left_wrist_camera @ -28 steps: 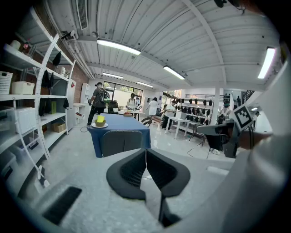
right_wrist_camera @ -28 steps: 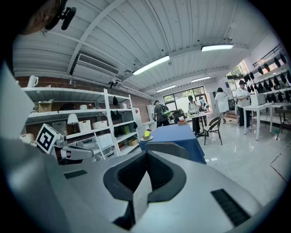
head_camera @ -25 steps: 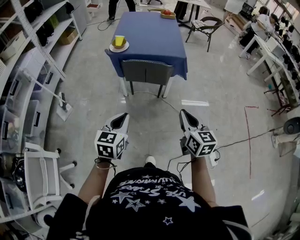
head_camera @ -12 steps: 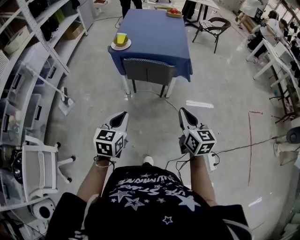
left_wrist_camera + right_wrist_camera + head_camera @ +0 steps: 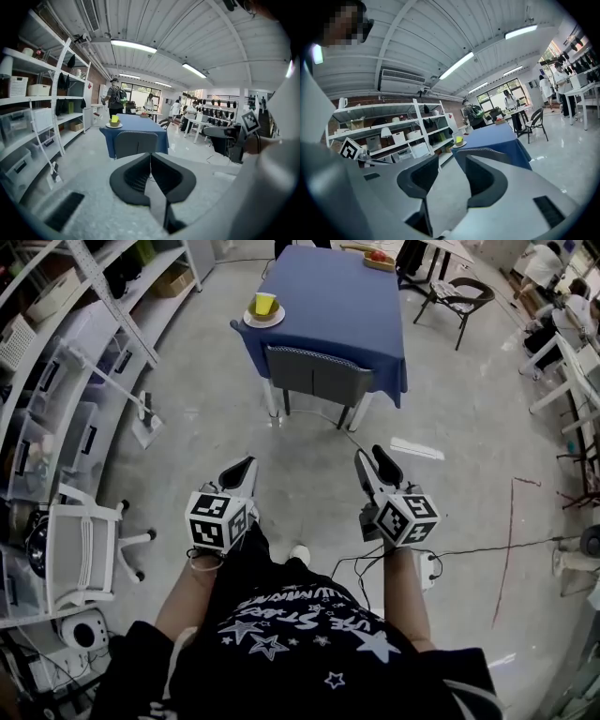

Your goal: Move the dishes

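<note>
A white plate with a yellow cup and a greenish bowl on it [image 5: 264, 313] sits at the near left corner of the blue-clothed table [image 5: 328, 306]; the plate [image 5: 114, 123] also shows in the left gripper view and, small [image 5: 459, 142], in the right gripper view. At the table's far end lies a wooden tray with red fruit [image 5: 375, 257]. My left gripper [image 5: 246, 468] [image 5: 150, 157] is shut and empty. My right gripper [image 5: 373, 457] [image 5: 452, 161] is open and empty. Both hang over the floor, well short of the table.
A grey chair [image 5: 319, 376] stands against the table's near side. Shelving [image 5: 56, 381] lines the left wall, with a white office chair [image 5: 80, 559] by it. A cable [image 5: 487, 545] runs across the floor on the right. A person [image 5: 115, 96] stands beyond the table.
The view has shifted: the table sits further right and nearer the top edge, and the shelving shows more. Both grippers keep the same pose in front of the body.
</note>
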